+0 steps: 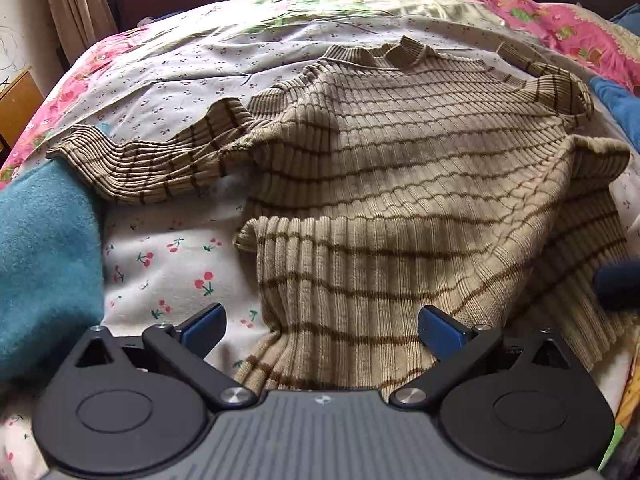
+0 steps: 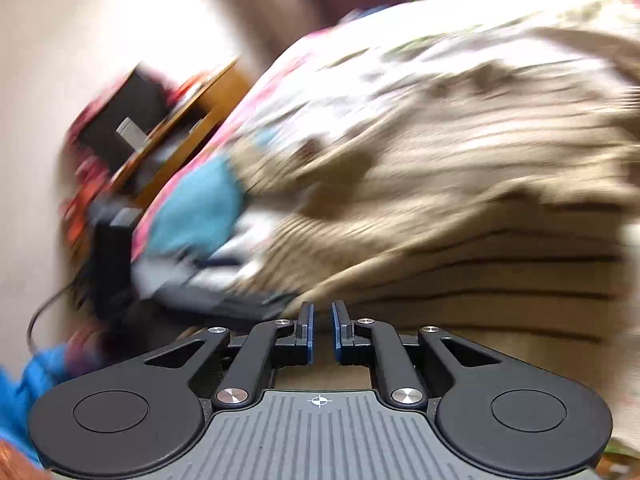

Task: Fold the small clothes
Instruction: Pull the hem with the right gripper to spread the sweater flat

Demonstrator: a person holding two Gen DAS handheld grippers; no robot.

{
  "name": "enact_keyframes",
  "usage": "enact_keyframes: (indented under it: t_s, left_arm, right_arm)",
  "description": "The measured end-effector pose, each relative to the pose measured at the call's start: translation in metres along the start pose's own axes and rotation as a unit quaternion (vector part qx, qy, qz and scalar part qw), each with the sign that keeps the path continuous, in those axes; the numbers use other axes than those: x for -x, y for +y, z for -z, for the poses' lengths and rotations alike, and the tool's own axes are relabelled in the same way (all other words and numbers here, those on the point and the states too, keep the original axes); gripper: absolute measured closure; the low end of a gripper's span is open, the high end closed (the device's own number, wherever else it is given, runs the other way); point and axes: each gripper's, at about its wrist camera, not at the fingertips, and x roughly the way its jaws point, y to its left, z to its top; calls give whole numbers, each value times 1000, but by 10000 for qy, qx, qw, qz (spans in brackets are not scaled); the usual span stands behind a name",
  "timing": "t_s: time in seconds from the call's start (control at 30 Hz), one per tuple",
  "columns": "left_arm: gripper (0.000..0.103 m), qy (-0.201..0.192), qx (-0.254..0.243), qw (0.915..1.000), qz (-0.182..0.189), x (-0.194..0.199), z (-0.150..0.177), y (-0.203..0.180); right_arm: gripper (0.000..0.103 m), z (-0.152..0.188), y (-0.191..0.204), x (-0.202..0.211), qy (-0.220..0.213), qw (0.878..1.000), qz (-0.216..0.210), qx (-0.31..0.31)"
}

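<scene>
A beige ribbed sweater with brown stripes lies spread on the bed, collar at the far side, one sleeve stretched to the left and its hem bunched toward me. My left gripper is open, its blue pads on either side of the hem, just above it. In the blurred right wrist view the sweater fills the right side. My right gripper has its jaws nearly closed with a narrow gap, and nothing shows between them.
The bed has a white cherry-print sheet and a pink floral cover. A teal blanket lies at the left, blue cloth at the right. A wooden bedside shelf stands left of the bed.
</scene>
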Motion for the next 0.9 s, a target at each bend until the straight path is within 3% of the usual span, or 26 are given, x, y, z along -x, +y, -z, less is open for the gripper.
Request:
enact_keyframes:
  t_s: [0.23, 0.33, 0.47, 0.53, 0.73, 0.9]
  left_arm:
    - [0, -462, 286, 9980, 333, 21, -13, -10]
    - [0, -571, 329, 9966, 490, 23, -22, -21]
    - [0, -692, 245, 9952, 641, 24, -32, -41]
    - [0, -731, 172, 9952, 631, 22, -36, -53]
    - [0, -778, 120, 9961, 408, 18, -38, -75]
    - [0, -731, 46, 9973, 5, 11, -28, -89]
  right_arm:
    - [91, 7, -51, -2, -134, 9833, 1645, -763]
    - [91, 20, -59, 0, -120, 9823, 1588, -988]
    - [90, 26, -47, 10, -149, 9843, 1554, -817]
    - [85, 24, -45, 11, -163, 9851, 1523, -779]
    - [84, 18, -21, 3, -383, 9853, 1614, -406]
    - [79, 19, -6, -3, -440, 9836, 1745, -115]
